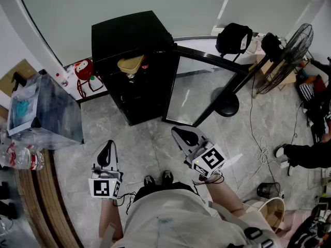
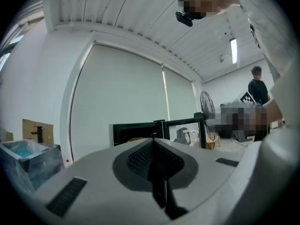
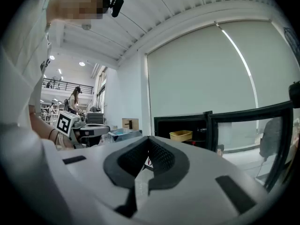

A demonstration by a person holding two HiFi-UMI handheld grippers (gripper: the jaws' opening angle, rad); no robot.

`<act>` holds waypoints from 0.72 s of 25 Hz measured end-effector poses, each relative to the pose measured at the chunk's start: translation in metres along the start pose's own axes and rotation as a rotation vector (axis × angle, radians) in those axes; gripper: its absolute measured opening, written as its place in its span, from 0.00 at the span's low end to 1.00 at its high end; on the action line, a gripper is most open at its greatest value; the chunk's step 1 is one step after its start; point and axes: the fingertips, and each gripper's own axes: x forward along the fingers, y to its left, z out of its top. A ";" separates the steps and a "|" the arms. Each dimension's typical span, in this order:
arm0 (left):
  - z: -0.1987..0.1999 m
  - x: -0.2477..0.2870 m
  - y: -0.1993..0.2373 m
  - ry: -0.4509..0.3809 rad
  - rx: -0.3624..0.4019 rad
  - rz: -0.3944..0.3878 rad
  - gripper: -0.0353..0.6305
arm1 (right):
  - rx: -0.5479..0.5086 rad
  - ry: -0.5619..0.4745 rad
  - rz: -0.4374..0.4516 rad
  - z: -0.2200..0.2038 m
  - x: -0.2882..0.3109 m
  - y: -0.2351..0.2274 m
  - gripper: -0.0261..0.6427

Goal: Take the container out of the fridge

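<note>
A black mini fridge (image 1: 129, 40) stands on the tiled floor ahead with its glass door (image 1: 204, 89) swung open to the right. A yellow container (image 1: 130, 64) sits on the shelf inside; the right gripper view also shows the container (image 3: 180, 135) in the open fridge (image 3: 164, 125). My left gripper (image 1: 108, 146) is held low at the left, well short of the fridge, shut and empty, with its jaws (image 2: 152, 144) meeting in a line. My right gripper (image 1: 178, 132) is at the right, near the door's lower edge, also shut with nothing in it (image 3: 149, 140).
At the left are a clear plastic box (image 1: 44, 110) and water bottles (image 1: 20, 159) on a wooden surface. A standing fan (image 1: 289, 50), a black bag (image 1: 234, 37) and cables lie behind the door. A person's leg (image 1: 305, 155) and a bucket (image 1: 274, 211) are at the right.
</note>
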 end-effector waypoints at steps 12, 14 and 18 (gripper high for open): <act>-0.003 0.005 -0.002 0.009 0.000 0.004 0.06 | 0.021 -0.018 0.019 0.000 0.000 -0.005 0.06; -0.003 0.006 -0.002 0.011 0.001 0.000 0.06 | 0.026 -0.012 0.017 -0.002 0.001 -0.005 0.06; -0.002 0.005 -0.004 0.009 0.006 0.007 0.06 | 0.035 -0.008 0.029 -0.004 0.000 -0.006 0.06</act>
